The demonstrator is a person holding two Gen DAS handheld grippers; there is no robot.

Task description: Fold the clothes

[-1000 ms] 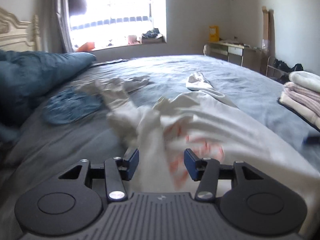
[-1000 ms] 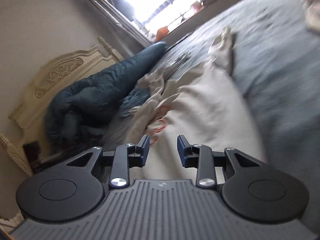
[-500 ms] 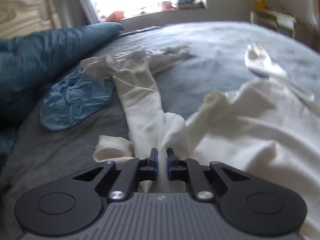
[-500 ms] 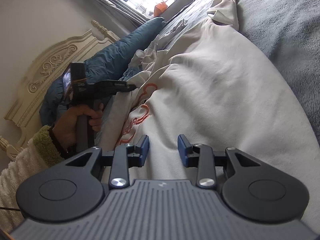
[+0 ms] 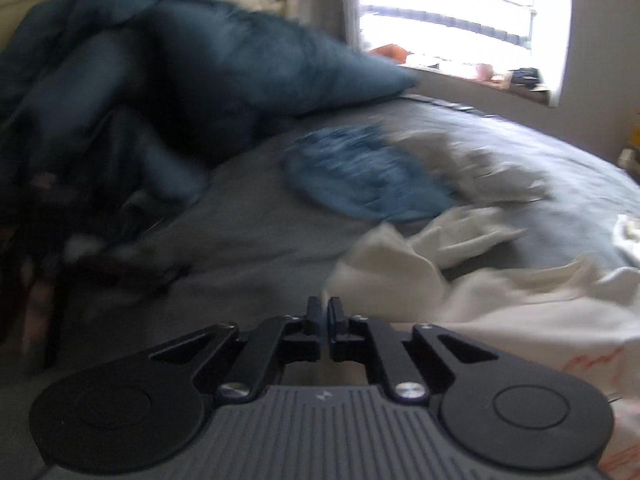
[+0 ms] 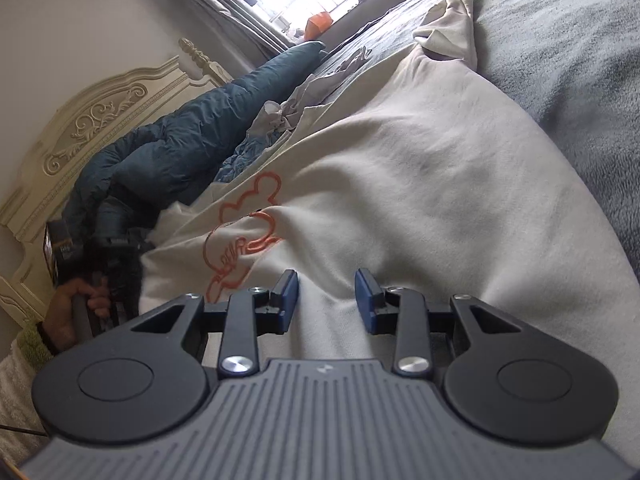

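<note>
Cream cotton sweatshirt (image 6: 400,184), orange outline print, was spread crumpled on the grey bed (image 6: 580,40). Judged soft, light and limp; best pinched at hem or cuff. Left claw (image 5: 324,312) was closed, contents not discernible; right claw (image 6: 326,300) was parted, empty, over it.

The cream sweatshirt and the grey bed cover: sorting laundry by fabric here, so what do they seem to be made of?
The cream sweatshirt looks like thick matte cotton-type jersey: soft rounded folds, no sheen, with an orange outline print. The grey bed cover looks like fleece or plush: a fuzzy, mottled nap. Exact fibres cannot be told.
</note>
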